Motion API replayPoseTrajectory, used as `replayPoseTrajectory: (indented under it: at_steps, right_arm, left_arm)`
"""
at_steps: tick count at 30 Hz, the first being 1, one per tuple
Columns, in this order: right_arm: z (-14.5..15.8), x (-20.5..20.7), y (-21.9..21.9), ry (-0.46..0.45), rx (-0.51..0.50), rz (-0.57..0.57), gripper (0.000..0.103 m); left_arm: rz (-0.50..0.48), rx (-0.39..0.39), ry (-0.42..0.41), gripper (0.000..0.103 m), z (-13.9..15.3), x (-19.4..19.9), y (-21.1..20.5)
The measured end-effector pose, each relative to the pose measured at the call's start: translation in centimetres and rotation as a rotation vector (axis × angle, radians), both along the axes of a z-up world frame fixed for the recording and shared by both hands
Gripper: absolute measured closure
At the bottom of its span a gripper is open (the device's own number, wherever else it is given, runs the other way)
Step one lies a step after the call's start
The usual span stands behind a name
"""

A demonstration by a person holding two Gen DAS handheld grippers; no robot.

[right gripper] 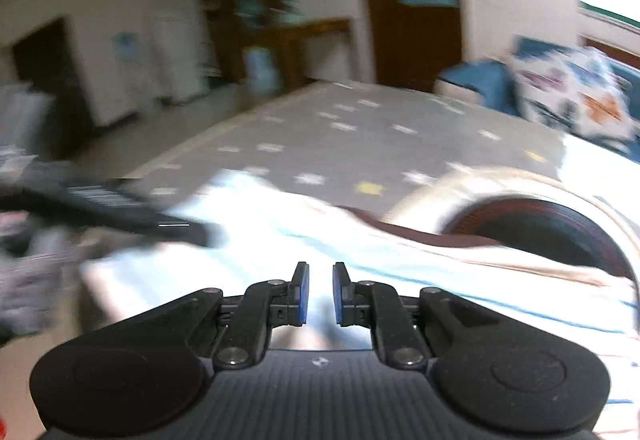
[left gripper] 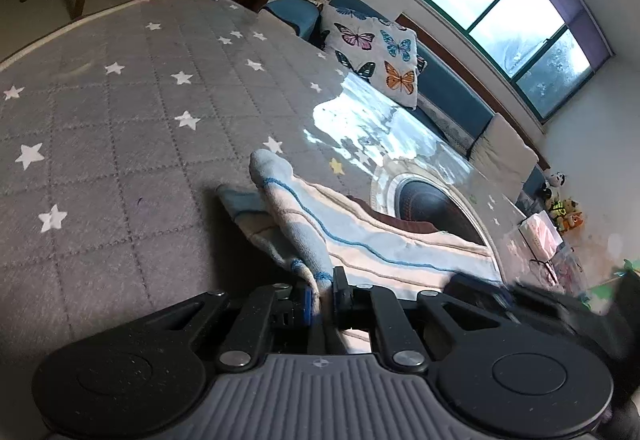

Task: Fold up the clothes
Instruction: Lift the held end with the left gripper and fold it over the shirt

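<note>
Striped garment (left gripper: 360,240) lay on the star-print mat (left gripper: 120,120); our left gripper (left gripper: 322,294) had pinched its bunched edge, mid-fold we reckoned. Right gripper (right gripper: 320,290) hovered over the cloth w/ jaws a bit apart, holding nothing. Next move prob needed it to grab an edge.

Black left gripper (left gripper: 322,294), blue-padded jaws, silver screws, ribbed grey base.

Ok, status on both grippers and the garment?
Left gripper shut on striped garment, corner lifted. Right gripper open over it, gripping nothing. View blurred. Nothing blocking on mat.
</note>
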State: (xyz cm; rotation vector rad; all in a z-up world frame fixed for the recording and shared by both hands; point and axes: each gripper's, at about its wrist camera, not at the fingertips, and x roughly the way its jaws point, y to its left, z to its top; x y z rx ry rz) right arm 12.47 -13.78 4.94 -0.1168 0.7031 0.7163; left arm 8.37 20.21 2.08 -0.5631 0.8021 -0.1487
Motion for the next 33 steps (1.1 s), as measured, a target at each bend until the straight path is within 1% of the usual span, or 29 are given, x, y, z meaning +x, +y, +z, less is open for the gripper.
replayPoseTrajectory:
  at_steps: [3,5,7,10,14,15,16,18,19,24,27,33]
  right_arm:
    - [-1.8,2.5,-0.1,-0.034,-0.089,-0.107,0.088]
    - [-2.9,4.0,-0.1,-0.013,-0.104,-0.137,0.088]
    - [-3.4,4.8,0.0,-0.015,-0.122,-0.153,0.088]
    - [-4.0,5.5,0.6,-0.013,-0.134,-0.155,0.073]
    - [-4.9,6.4,1.5,-0.003,-0.163,-0.140,0.072]
    - [-4.7,6.3,1.6,-0.001,-0.169,-0.135,0.071]
    - [-4.3,5.7,1.8,0.003,-0.171,-0.127,0.068]
    - [-3.8,4.8,1.8,0.001,-0.177,-0.112,0.066]
    - [-3.7,4.4,1.8,0.001,-0.182,-0.103,0.063]
    - [-3.3,1.6,1.0,0.012,-0.192,-0.061,0.061]
    - [-3.3,-0.8,0.4,0.013,-0.188,-0.026,0.054]
    - [-3.3,-5.0,-0.7,-0.016,-0.204,0.039,0.052]
  left_arm:
    - [-0.009,-0.003,-0.011,0.093,0.5,0.0,-0.1]
    - [-0.015,-0.001,-0.016,0.093,0.9,0.1,-0.3]
    - [-0.020,-0.004,-0.018,0.093,1.2,0.1,-0.5]
    - [-0.020,-0.012,-0.015,0.093,1.6,0.3,-0.6]
    - [-0.015,-0.022,-0.020,0.093,2.5,0.6,-0.8]
    - [-0.017,-0.020,-0.026,0.093,2.8,0.7,-1.0]
    - [-0.019,-0.017,-0.031,0.093,3.2,0.8,-1.3]
    - [-0.025,-0.013,-0.044,0.093,4.0,1.0,-2.0]
    - [-0.028,-0.012,-0.051,0.093,4.4,1.1,-2.4]
    - [-0.038,-0.001,-0.074,0.093,6.1,1.4,-4.6]
    - [-0.046,0.014,-0.085,0.093,7.0,1.5,-6.0]
    - [-0.065,0.078,-0.079,0.093,8.4,2.2,-9.7]
